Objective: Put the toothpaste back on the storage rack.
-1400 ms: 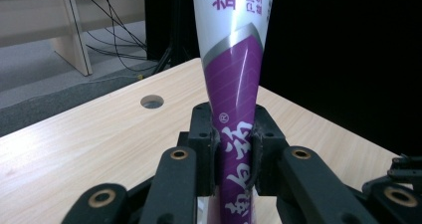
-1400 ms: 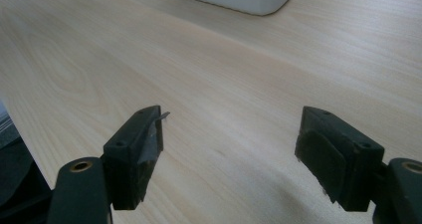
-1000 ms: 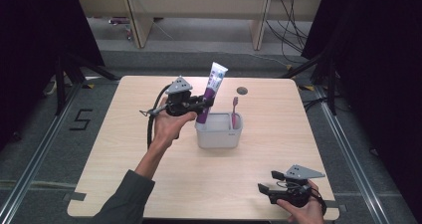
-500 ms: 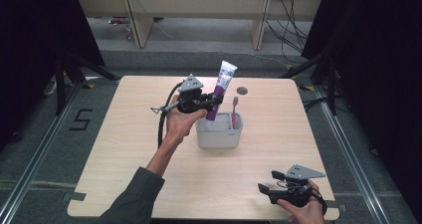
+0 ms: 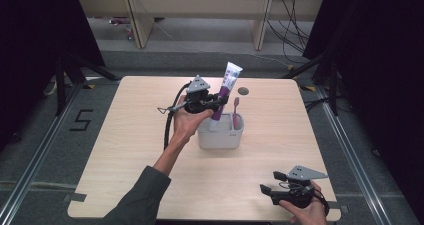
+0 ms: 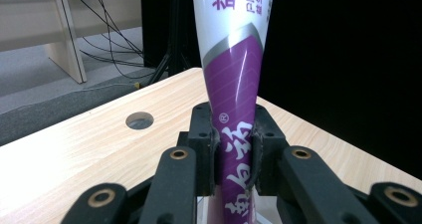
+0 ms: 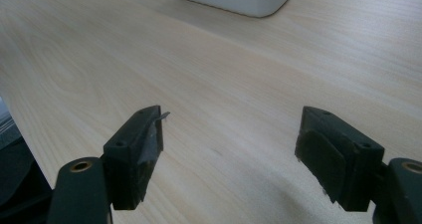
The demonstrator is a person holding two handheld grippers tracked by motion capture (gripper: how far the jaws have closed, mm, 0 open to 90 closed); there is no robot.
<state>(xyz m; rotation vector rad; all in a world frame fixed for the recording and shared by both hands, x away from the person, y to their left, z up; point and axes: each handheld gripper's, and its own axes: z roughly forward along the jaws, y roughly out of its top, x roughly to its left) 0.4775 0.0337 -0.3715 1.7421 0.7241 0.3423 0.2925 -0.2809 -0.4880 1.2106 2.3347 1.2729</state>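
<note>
Glossy purple-white toothpaste tube [image 6: 234, 109] in black left gripper [image 6: 234, 157] above white holder [image 5: 221, 135]

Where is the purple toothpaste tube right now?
In the high view, the toothpaste tube stands upright, clamped in the left gripper, its lower end in the white holder beside the pink toothbrush.

both grippers are matte black, the left gripper [image 5: 216, 101] and the right gripper [image 5: 267, 190] each with a grey three-cornered plate on top. brass-coloured pivot pins on the linkages, chunky black fingers [image 7: 135, 152]. black cable [image 5: 166, 130] loops off the left one, dark grey sleeve [image 5: 140, 200] on that arm.
</note>
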